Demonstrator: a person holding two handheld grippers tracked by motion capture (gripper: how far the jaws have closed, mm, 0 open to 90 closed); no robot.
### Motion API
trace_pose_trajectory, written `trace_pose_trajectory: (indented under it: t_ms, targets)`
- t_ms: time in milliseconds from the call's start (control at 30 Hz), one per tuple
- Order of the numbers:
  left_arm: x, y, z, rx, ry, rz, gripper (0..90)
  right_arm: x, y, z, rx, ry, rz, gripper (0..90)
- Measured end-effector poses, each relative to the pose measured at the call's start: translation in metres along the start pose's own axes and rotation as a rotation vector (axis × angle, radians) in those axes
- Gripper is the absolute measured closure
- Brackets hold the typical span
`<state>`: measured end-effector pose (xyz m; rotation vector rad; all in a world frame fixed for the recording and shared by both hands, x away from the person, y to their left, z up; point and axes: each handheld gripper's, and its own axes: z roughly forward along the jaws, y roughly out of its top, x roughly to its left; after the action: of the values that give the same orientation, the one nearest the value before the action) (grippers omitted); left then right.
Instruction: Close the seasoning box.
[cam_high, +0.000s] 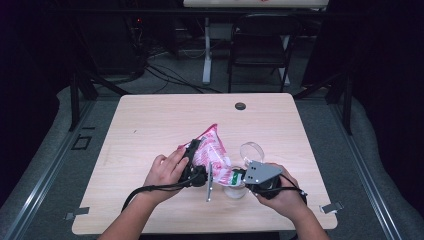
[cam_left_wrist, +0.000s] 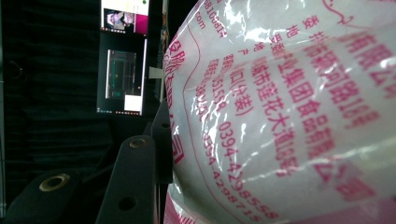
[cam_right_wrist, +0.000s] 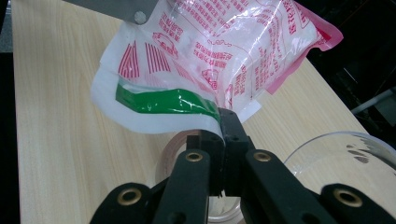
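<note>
Two tools, left (cam_high: 196, 161) and right (cam_high: 239, 176), both grip one bag (cam_high: 212, 150) over one jar (cam_high: 235, 191).

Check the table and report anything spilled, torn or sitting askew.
No spill or tear shows. The pink and white bag is off the table, tilted between both tools, its lower edge over the clear jar. The jar's clear lid lies separately on the table behind it.

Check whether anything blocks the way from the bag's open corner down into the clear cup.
Nothing visible does. The right claw pinches the bag at its lower corner, right above the clear cup; the left claw holds the bag's body. The round lid lies aside.
</note>
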<state>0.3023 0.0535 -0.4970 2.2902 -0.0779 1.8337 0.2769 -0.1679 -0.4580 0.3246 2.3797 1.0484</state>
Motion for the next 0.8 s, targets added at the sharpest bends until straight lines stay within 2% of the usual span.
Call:
trace_pose_trajectory:
  t_ms: [133,200,533,567,633,800]
  targets:
    - [0.0000,0.0005,-0.0007,0.004,-0.008,-0.010,60.5,-0.0002,-0.0002,-0.0007,0.000,0.000,0.001,90.0]
    - [0.0018,0.0014,-0.0010,0.003,0.002,0.008,60.5,-0.0005,-0.0002,-0.0011,0.002,-0.001,-0.002,90.0]
    - [0.0030,0.0038,-0.0002,0.000,0.007,0.006,60.5,-0.0014,-0.0015,-0.0017,0.006,-0.002,0.003,90.0]
    - [0.0018,0.0036,0.0001,-0.003,0.001,-0.008,60.5,-0.0014,-0.0017,-0.0018,0.006,-0.004,0.004,90.0]
    - [0.0031,0.0047,0.0003,-0.010,0.010,0.007,60.5,-0.0014,-0.0020,-0.0021,0.009,-0.007,0.003,90.0]
    - [0.0030,0.0059,0.0009,-0.014,0.010,0.007,60.5,-0.0016,-0.0029,-0.0021,0.010,-0.005,0.005,90.0]
